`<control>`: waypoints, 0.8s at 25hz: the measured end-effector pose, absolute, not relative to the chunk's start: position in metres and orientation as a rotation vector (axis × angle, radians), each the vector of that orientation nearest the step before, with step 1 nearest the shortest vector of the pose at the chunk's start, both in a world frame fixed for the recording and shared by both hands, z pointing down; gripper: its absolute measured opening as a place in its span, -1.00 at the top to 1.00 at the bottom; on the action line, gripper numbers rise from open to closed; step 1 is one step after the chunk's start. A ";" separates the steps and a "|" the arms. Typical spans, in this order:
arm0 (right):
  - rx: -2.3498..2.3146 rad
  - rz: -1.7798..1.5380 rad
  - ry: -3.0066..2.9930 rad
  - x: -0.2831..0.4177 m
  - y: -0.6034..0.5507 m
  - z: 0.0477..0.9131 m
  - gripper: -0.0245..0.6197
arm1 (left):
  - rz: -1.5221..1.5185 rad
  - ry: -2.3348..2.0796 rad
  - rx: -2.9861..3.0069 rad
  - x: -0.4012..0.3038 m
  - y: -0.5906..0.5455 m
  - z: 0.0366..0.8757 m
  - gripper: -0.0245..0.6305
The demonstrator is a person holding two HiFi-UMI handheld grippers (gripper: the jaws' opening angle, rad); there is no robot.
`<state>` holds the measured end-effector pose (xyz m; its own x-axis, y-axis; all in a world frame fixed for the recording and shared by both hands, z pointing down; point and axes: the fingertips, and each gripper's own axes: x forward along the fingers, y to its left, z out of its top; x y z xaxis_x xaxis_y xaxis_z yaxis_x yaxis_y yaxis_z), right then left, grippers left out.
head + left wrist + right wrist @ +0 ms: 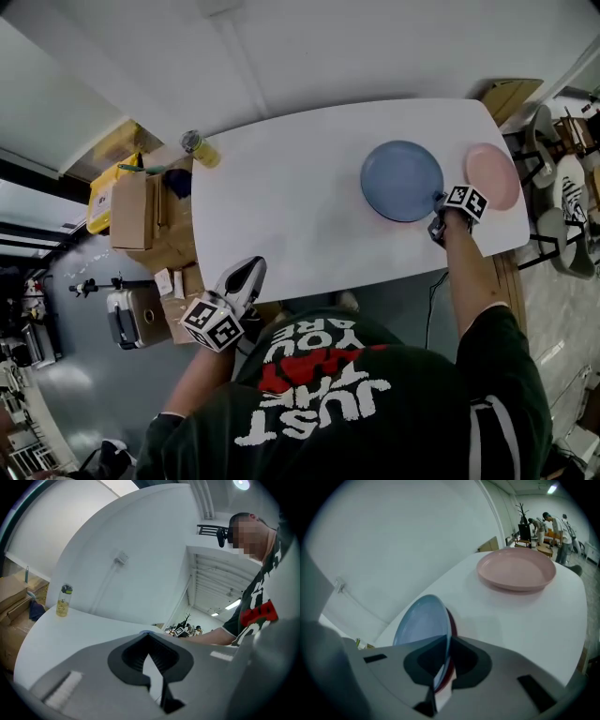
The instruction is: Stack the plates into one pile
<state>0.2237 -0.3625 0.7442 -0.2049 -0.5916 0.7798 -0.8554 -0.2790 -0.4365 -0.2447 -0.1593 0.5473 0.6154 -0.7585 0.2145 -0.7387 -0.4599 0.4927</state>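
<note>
**White table, three plates, one rim pinched by the right gripper**

White tabletop [300, 187] fills the middle of the head view, with a plain pale wall behind it.

Nearest the person, the left gripper [152, 662] is held low at the table's near edge. Its jaws are drawn almost together, with only a sliver of table showing between the pads, and nothing is held.

Further along the near-right edge, the right gripper [445, 663] is clamped on the near rim of a blue plate [401, 181]. The thin edge is seen running between the two dark pads. A dark red plate [452, 623] lies directly beneath the blue one, and only its rim shows. Whether that rim is also caught in the pinch cannot be told.

Just to the right of that pair, apart from it, a pink plate [494, 175] sits flat on the table near the right end.

At the far left corner a small bottle [200, 148] with yellow liquid stands upright. Cardboard boxes [141, 211] are stacked on the floor beyond that end.

The plates are judged to be stiff, smooth and fairly light, with a shallow raised lip. A glossy rim is likely to slip in a shallow pinch. Held by one edge, a plate would tend to droop at its free side. The lip is best taken deep between the pads, at the side nearest the person. If the plates are ceramic, they could chip when set down hard.
</note>
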 end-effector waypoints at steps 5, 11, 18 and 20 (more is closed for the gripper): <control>1.700 1.079 -1.745 0.221 -0.366 0.722 0.65 | -0.047 -1.168 2.283 -0.237 -0.158 0.544 0.90; 1.502 0.846 -2.060 0.130 -0.313 0.671 0.62 | -0.097 -1.154 2.307 -0.268 -0.146 0.540 0.90; 0.732 1.015 -2.420 -0.096 -0.139 0.666 0.73 | -0.115 -1.091 2.402 -0.329 -0.128 0.532 0.90; 0.659 0.999 -2.422 -0.125 -0.111 0.662 0.78 | -0.094 -1.071 2.417 -0.344 -0.122 0.536 0.90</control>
<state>-0.1247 -0.1112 0.6622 -0.7915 -0.2586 0.5538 -0.5739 0.6263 -0.5277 -0.3436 -0.1219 0.5356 0.6897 -0.7120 0.1317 -0.6780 -0.5712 0.4627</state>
